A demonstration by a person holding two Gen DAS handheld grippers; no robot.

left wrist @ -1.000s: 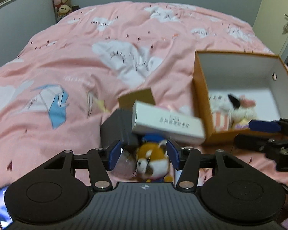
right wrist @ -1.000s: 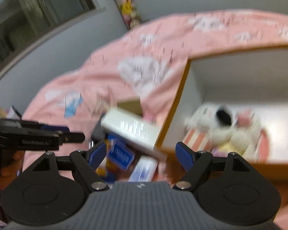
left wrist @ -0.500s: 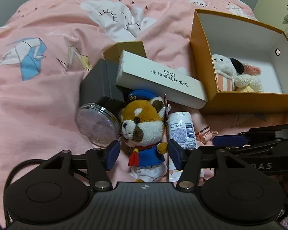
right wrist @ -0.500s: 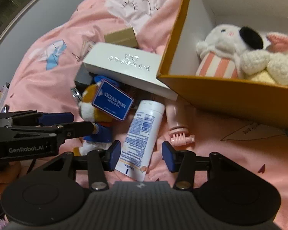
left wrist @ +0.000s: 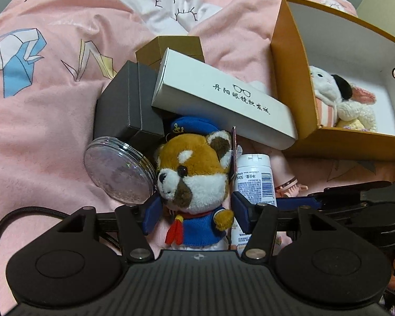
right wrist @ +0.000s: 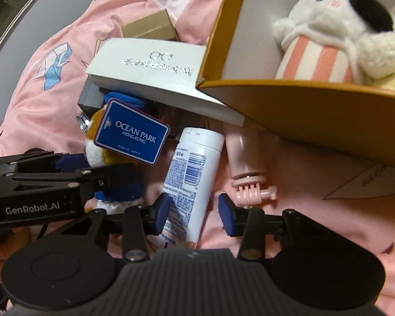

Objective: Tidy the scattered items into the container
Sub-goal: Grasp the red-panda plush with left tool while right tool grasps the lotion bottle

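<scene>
Grasping is the step in hand, judging by how both grippers sit low over the pile on the pink bedspread [left wrist: 52,121] with nothing lifted yet. On the left, the left gripper [left wrist: 194,214] has its blue pads spread wide on either side of the red panda plush [left wrist: 194,173], level with its sailor-suited body; the pads look close to the fabric, but whether they press it I cannot tell, and the gap suggests no squeeze so far. Just left of the plush leans a clear round case [left wrist: 118,168] against a dark grey box [left wrist: 126,105], with a brown carton [left wrist: 171,47] behind and a white glasses box [left wrist: 223,100] lying over the heap toward the container. The next move for this hand, I judge, is to close on the plush without catching the round case or the hang tag [right wrist: 133,131]. Further right, the right gripper [right wrist: 193,210] is also open, its fingers straddling the lower end of the white lotion tube [right wrist: 192,173]; the left pad looks to touch it, the right one stands clear. A pink roller tool [right wrist: 247,163] lies just beside the tube. The orange cardboard box [right wrist: 302,97], farthest right, already holds a white plush, and both picks would need a lift over its near wall.
</scene>
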